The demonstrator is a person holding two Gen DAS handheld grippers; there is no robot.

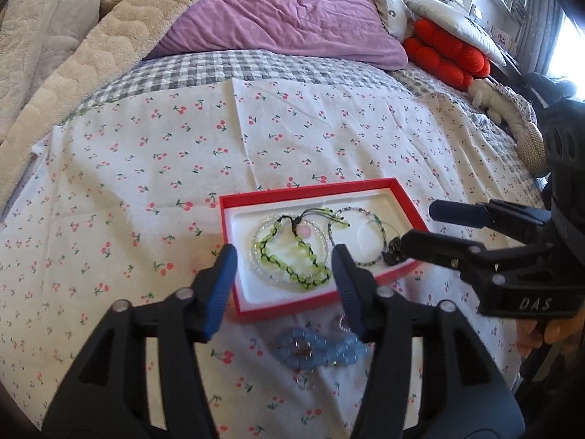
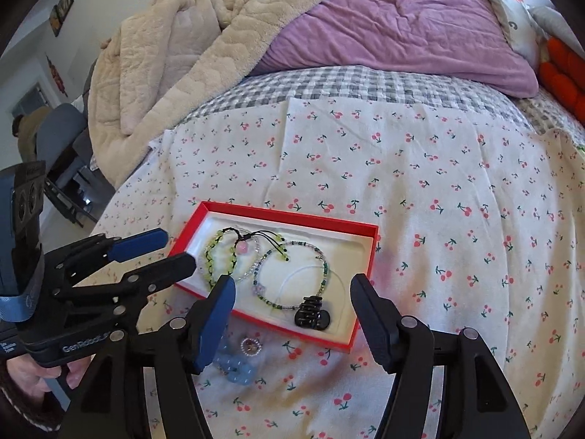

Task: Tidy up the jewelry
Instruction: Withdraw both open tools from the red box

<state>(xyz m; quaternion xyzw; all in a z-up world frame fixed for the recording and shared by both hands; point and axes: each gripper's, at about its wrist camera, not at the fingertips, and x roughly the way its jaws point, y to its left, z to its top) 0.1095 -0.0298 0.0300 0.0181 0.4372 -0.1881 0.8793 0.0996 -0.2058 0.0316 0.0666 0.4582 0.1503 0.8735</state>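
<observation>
A red box [image 1: 409, 207] [image 2: 369, 256] with a white liner lies on the cherry-print cloth. In it lie a green bead bracelet [image 1: 292, 274] [image 2: 212, 256], a clear bead bracelet [image 1: 256, 256], a thin multicoloured bead bracelet [image 1: 380, 230] [image 2: 321, 270] and a black clip [image 1: 394, 250] [image 2: 312, 316]. A blue bead bracelet [image 1: 321, 351] [image 2: 237, 366] lies on the cloth in front of the box. My left gripper [image 1: 283, 278] [image 2: 175, 252] is open and empty above the blue bracelet. My right gripper [image 2: 292, 303] [image 1: 420, 226] is open and empty over the box's right end.
The cherry-print cloth [image 1: 146, 164] [image 2: 457, 201] covers a grey checked bed. A purple duvet [image 1: 292, 11] and a beige blanket [image 2: 164, 55] lie behind. Red cushions [image 1: 446, 51] sit at the far right. A chair [image 2: 62, 153] stands left of the bed.
</observation>
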